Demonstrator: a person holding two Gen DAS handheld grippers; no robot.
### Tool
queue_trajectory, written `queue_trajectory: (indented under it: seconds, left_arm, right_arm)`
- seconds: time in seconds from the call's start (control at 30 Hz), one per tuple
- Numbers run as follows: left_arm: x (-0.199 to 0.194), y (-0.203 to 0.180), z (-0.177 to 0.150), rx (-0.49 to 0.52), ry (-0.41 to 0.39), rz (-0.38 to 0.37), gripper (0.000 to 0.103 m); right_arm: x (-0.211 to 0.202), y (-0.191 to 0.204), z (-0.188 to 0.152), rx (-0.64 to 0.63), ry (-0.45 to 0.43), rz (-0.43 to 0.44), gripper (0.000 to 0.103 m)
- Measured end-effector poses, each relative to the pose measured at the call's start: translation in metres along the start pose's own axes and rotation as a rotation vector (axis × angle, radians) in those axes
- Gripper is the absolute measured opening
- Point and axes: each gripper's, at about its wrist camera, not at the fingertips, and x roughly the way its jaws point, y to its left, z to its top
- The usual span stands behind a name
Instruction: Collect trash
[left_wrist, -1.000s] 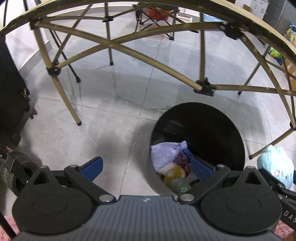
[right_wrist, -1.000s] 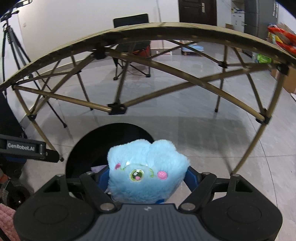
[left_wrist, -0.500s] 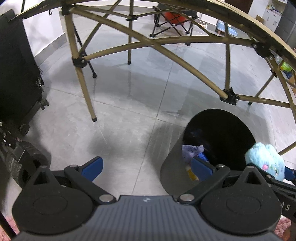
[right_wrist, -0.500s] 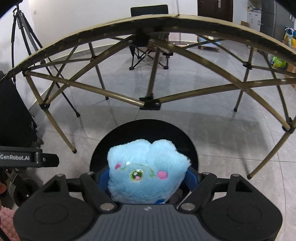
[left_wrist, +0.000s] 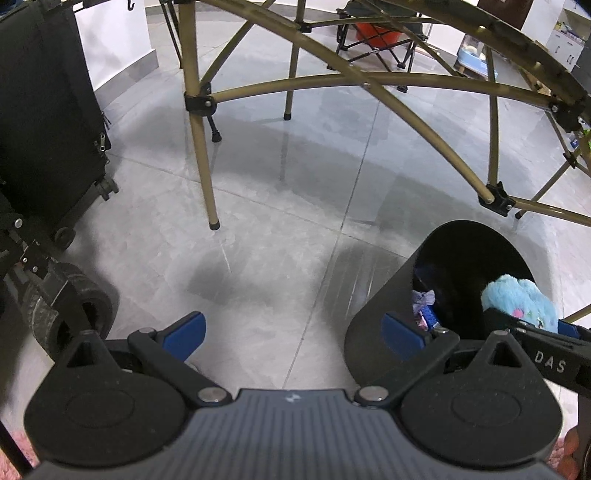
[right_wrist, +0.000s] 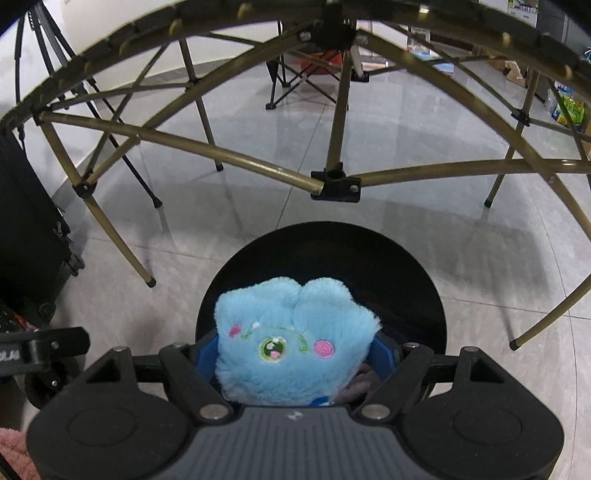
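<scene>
My right gripper (right_wrist: 291, 354) is shut on a fluffy blue plush toy (right_wrist: 295, 339) and holds it over the mouth of a round black bin (right_wrist: 417, 273). In the left wrist view the same toy (left_wrist: 521, 299) sits above the bin (left_wrist: 380, 306) at the right, and several bits of trash (left_wrist: 423, 297) lie inside. My left gripper (left_wrist: 291, 334) is open and empty, above the grey tiled floor to the left of the bin.
A folding table frame with tan metal legs (left_wrist: 201, 147) and crossbars (right_wrist: 240, 158) stands over and behind the bin. A black wheeled case (left_wrist: 48, 122) is at the left. A folding chair (right_wrist: 303, 74) stands far back.
My left gripper has drawn away to the left of the bin. My right gripper has carried the plush toy to the left, until it hangs over the bin's opening.
</scene>
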Motion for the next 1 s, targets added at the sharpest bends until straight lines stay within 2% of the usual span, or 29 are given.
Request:
queue_trajectory:
  seconds: [0.23, 0.47, 0.57, 0.6, 0.83, 1.0]
  left_arm:
    - [0.002, 0.005, 0.0, -0.008, 0.008, 0.005, 0.103]
    - [0.002, 0.005, 0.0, -0.006, 0.008, -0.003, 0.103]
    - [0.001, 0.005, -0.001, -0.005, 0.006, -0.006, 0.103]
    - [0.001, 0.005, 0.0, -0.006, 0.005, -0.008, 0.103]
    - [-0.004, -0.002, -0.002, 0.011, -0.01, -0.013, 0.103]
    - [-0.014, -0.004, -0.005, 0.024, -0.043, -0.02, 0.103]
  right_arm:
    - [0.013, 0.001, 0.004, 0.014, 0.034, -0.007, 0.078]
    - [0.015, -0.002, 0.005, 0.032, 0.027, -0.019, 0.081]
    - [0.014, -0.006, 0.006, 0.055, 0.023, -0.003, 0.094]
    - [0.014, -0.007, 0.006, 0.058, 0.019, -0.004, 0.103]
    - [0.014, -0.009, 0.003, 0.055, 0.033, 0.017, 0.103]
    - [-0.001, -0.013, 0.001, 0.05, 0.002, -0.002, 0.103]
